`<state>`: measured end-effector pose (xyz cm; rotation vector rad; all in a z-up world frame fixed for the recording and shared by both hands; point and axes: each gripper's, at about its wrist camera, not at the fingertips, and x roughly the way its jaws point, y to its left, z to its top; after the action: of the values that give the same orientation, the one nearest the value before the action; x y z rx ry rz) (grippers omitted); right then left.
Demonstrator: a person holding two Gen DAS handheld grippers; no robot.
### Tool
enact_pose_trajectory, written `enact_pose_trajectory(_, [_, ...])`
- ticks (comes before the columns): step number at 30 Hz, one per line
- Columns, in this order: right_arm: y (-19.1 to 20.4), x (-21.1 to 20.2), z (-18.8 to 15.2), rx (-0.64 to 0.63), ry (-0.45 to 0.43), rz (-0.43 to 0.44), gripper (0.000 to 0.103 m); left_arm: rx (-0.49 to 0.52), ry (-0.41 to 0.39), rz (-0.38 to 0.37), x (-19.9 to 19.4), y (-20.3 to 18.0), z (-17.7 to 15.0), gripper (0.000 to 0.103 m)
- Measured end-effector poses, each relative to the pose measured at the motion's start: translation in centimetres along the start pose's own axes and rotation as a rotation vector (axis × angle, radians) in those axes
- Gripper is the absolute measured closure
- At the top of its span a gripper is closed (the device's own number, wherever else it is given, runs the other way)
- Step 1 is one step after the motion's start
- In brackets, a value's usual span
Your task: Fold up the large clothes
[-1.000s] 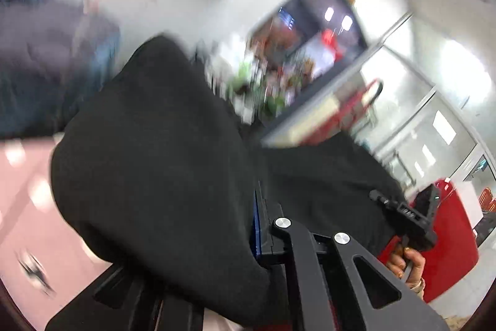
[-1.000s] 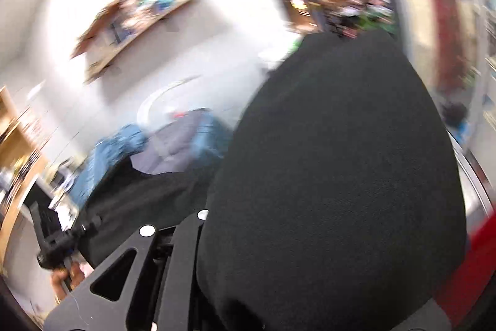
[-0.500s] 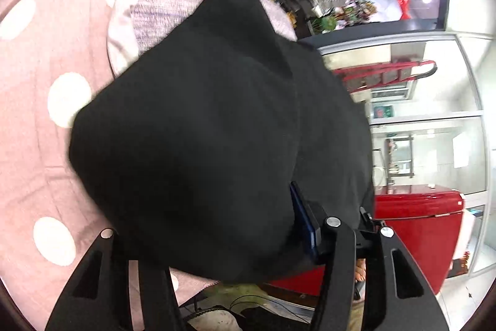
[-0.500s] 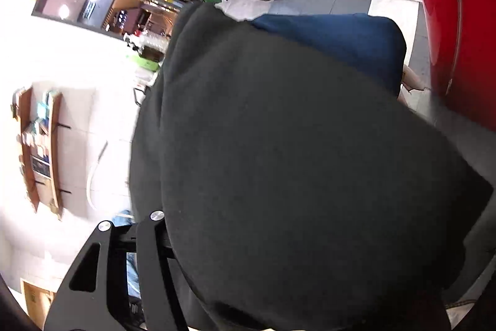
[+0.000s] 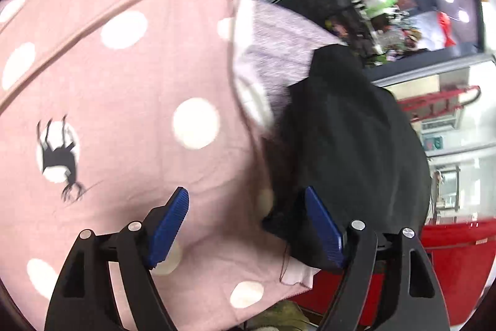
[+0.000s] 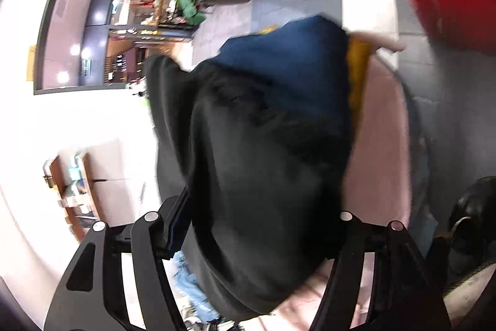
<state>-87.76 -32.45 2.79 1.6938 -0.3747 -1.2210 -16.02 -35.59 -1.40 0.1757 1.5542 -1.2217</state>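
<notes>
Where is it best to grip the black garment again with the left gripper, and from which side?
Probably its free lower corner, approached from the pink dotted cloth side: the black garment ends there in a thin edge, beside the open left gripper.

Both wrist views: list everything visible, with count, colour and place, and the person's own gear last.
Garment: one, black, bunched at the right edge of the spotted cloth.
Spotted cloth: one, pink with white dots and a black animal print, spread under the left gripper.
Knit piece: one, pale lilac, beyond the black garment.
Blue cloth: one, dark blue, beyond the black garment.
Red unit: one, lower right background.
Wall shelf: one, wooden, at left.
Left gripper: jaws just opened, black garment against its right finger only.
Right gripper: jaws just opened, black garment between the fingers.
</notes>
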Motion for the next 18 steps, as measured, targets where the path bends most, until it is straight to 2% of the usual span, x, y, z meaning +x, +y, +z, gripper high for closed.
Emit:
enact_pose_trajectory(3, [0.3, -1.5, -0.1, -0.024, -0.048, -0.087, 0.021, 0.1, -0.03, 0.099, -1.0, -2.1, -0.4, 0.026])
enact_pose_trajectory(4, [0.5, -2.2, -0.2, -0.03, -0.063, -0.123, 0.021, 0.132, -0.038, 0.125, -1.3, -2.6, -0.6, 0.02])
enact_pose_trajectory(6, [0.3, -3.9, -0.3, -0.042, -0.118, -0.286, 0.021, 0.204, -0.062, 0.174, -1.8, -4.1, -1.2, 0.011])
enact_pose_trajectory(7, [0.6, -5.0, -0.8, -0.06, -0.155, -0.395, 0.021, 0.251, -0.077, 0.204, -1.9, -5.9, -1.3, 0.01])
enact_pose_trajectory(8, [1.4, -5.8, -1.3, -0.104, -0.197, -0.476, 0.021, 0.29, -0.087, 0.224, -2.3, -6.9, -1.9, 0.009])
enact_pose_trajectory(10, [4.4, -6.6, -3.4, -0.258, -0.246, -0.566, 0.021, 0.4, -0.12, 0.272, -2.7, -10.6, -3.0, 0.006])
enact_pose_trajectory(13, [8.2, -5.3, -6.8, -0.458, -0.222, -0.623, 0.02, 0.56, -0.171, 0.302, -3.4, -14.5, -5.1, 0.006])
enact_pose_trajectory(15, [11.4, -3.1, -10.4, -0.637, -0.154, -0.663, 0.015, 0.666, -0.177, 0.314, -3.2, -18.0, -6.5, 0.006])
enact_pose_trajectory(18, [14.9, -0.7, -16.8, -0.883, -0.08, -0.705, 0.014, 0.73, -0.155, 0.278, -2.8, -21.4, -8.2, 0.006])
